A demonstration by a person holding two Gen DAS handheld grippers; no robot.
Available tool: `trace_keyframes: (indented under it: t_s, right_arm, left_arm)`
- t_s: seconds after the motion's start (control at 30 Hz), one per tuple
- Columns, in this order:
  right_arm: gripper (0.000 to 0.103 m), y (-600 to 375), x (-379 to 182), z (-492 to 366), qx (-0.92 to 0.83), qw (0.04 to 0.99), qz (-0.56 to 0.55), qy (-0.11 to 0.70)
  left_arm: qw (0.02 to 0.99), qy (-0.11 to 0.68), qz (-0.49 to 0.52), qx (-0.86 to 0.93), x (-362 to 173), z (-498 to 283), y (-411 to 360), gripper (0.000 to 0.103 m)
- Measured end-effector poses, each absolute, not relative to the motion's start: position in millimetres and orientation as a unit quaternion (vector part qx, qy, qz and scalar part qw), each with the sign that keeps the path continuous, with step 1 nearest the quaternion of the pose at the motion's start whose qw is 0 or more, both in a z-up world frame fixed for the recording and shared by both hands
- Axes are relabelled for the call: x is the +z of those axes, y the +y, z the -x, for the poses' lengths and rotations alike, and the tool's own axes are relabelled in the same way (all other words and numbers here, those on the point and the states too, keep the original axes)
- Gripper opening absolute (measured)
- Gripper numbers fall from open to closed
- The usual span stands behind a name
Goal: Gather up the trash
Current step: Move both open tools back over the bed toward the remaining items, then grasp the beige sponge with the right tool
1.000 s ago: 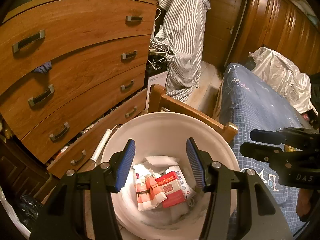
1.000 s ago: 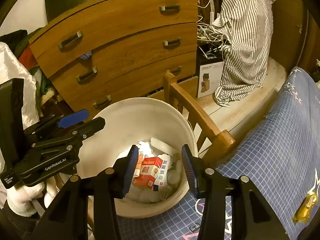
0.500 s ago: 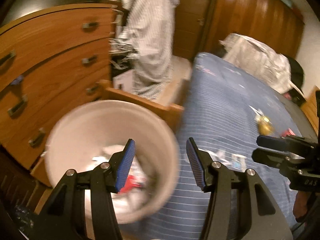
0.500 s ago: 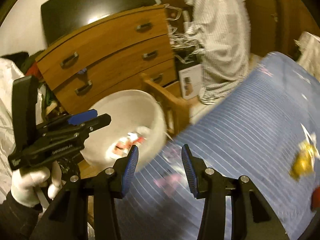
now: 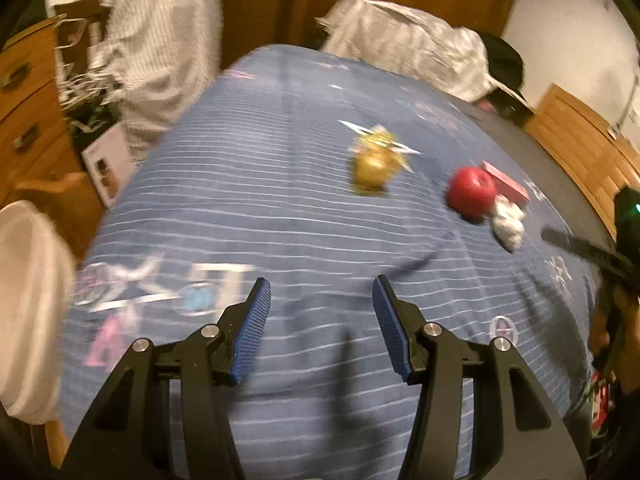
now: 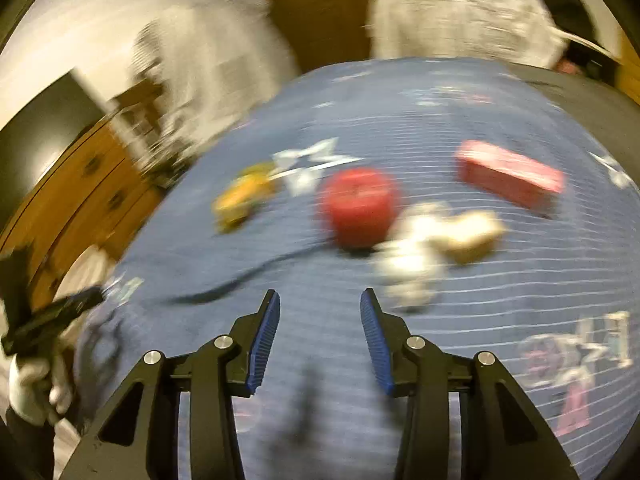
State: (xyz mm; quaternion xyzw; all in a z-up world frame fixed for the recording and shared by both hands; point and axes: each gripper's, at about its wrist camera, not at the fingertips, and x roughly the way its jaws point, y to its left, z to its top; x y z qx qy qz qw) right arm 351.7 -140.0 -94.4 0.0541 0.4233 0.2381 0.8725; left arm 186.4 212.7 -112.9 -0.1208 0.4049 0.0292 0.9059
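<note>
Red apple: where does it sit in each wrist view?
Left wrist: red apple right of centre, on the blue bedspread, touching the white crumpled paper.
Right wrist: red apple near centre, ahead of the open jaws.
Shared landmark: yellow wrapper, left of the apple.

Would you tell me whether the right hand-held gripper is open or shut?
Open: the right hand-held gripper shows a clear gap between its blue pads, holding nothing.
</note>
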Motion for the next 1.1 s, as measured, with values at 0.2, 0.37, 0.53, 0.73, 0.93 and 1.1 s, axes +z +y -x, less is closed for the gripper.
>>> trace_keyframes:
  t_s: [0.2,0.37,0.53,0.73,0.93,1.1]
  right_arm:
    - [0.043,-226,-135,-446,0.196,0.863,-0.140,0.445]
    - [0.043,-234,-171,-496,0.240,0.818,-0.217,0.476]
    - [0.043,-208,-185,-490,0.316,0.775,-0.229,0.498]
    - [0.043,-179,-158,-411,0.488,0.713,-0.177,0.471]
    - [0.043,-199,-152,-393,0.443,0.755,-0.125,0.467]
    - [0.047,-202,-146,-380,0.443,0.765,-0.108,0.455]
  left_arm:
    - [0.899,0.422,0.114,-0.001,-125,-215,166,0.051]
    - [0.892,0.436,0.118,-0.008,-132,-229,151,0.053]
    - [0.888,0.443,0.124,-0.009,-136,-233,147,0.054]
    - [0.886,0.443,0.131,-0.023,-139,-238,141,0.058]
    - [0.888,0.441,0.124,-0.044,-142,-240,120,0.061]
    - [0.884,0.447,0.128,-0.046,-148,-243,113,0.062]
